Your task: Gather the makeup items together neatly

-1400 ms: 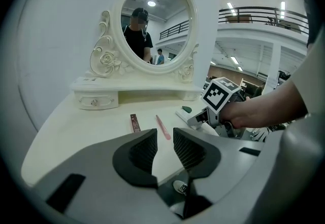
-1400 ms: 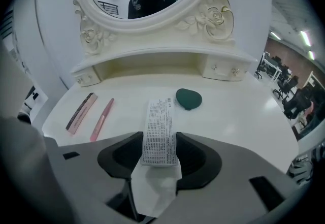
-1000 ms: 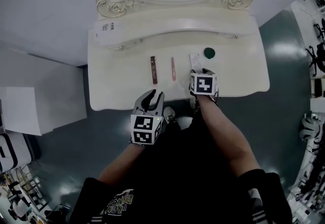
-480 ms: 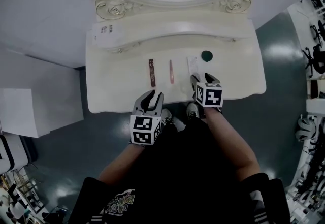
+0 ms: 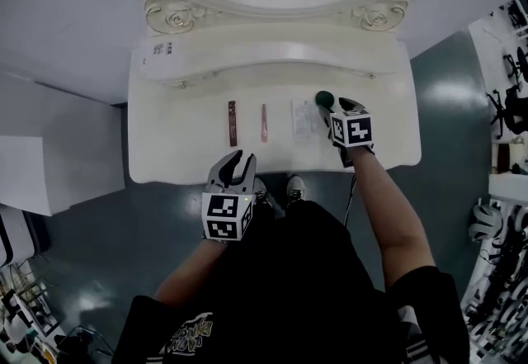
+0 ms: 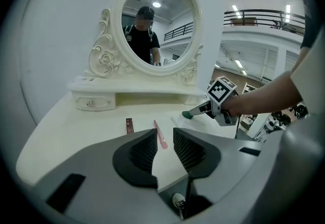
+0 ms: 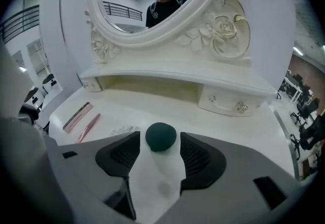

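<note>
Makeup items (image 5: 264, 122) are lying in a loose row on the cream dressing table (image 5: 181, 144), all out in the open and not touching each other. The oval mirror (image 6: 152, 25) in its carved frame is standing at the back and is reflecting the person (image 5: 289, 288) in a black top. A low shelf (image 5: 272, 53) is running under the mirror. It has small drawers (image 7: 226, 102) at both ends; they are sitting closed, so I can't tell what is inside. The person's shoes (image 5: 294, 187) are showing just below the table's front edge.

The left gripper (image 6: 165, 139) is hovering by the front edge. Its jaws are sitting slightly apart with nothing between them.

The right gripper (image 7: 160, 149) is reaching over the right part of the table. Its jaws have just been opening and are standing wide, and their pads are not pressing on anything.

Row, left to right:
- The brown stick (image 5: 232, 123) is lying lengthwise.
- The pink stick (image 5: 264, 122) is lying parallel, near it.
- The pale flat packet (image 5: 302, 119) is lying just left of the right gripper.
- The round green sponge (image 7: 161, 136) is resting on the table a bit further back, right between the right jaw tips.
</note>
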Available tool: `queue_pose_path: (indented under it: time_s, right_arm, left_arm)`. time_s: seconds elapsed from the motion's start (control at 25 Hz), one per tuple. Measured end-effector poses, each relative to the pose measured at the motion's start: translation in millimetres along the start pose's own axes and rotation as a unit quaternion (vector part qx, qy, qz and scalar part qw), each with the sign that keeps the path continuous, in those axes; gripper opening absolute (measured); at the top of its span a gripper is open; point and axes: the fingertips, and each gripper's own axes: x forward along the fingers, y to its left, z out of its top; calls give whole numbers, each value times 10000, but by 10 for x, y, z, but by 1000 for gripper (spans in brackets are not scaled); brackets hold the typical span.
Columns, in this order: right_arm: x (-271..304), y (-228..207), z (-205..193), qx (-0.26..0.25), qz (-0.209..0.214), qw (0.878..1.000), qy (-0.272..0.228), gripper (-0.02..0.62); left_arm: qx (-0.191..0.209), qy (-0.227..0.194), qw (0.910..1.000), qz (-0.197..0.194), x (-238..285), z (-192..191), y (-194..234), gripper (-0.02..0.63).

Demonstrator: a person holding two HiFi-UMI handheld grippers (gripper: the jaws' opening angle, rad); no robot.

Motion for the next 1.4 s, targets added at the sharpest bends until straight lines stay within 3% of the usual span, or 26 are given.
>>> queue_pose_path:
  time_s: [0.2,0.4,0.44,0.68,0.92,1.2,1.4]
  right_arm:
    - [241,-102,-43,280,2,9991,317,252]
    - [229,-55,-40,43,6,9998,196,65]
    - [198,-44,-37,-2,-13,9999,132,55]
    - [-88,58,-126,209,235,9994,-125,49]
    - [-335,47,-477,627,433,9971,11,49]
    - [-298,108,-637,980,838,9914,212,49]
    - [-246,76,-670,1060,805,9905,342,49]
  left_arm:
    - [-63,70,9997,235,-34,-27,-33,106]
    - [-57,103,9991,402,-71,-25,-1,106]
    - [-43,104,9991,404,-74,-21,-10,106]
    - [77,116,9996,236,19,25,-128,106]
    - [203,99,9997,0,105,70,-328,106]
    - [205,153,9997,65,53,28,-358,106]
    - [115,196,9996,164,1,-37,-337,106]
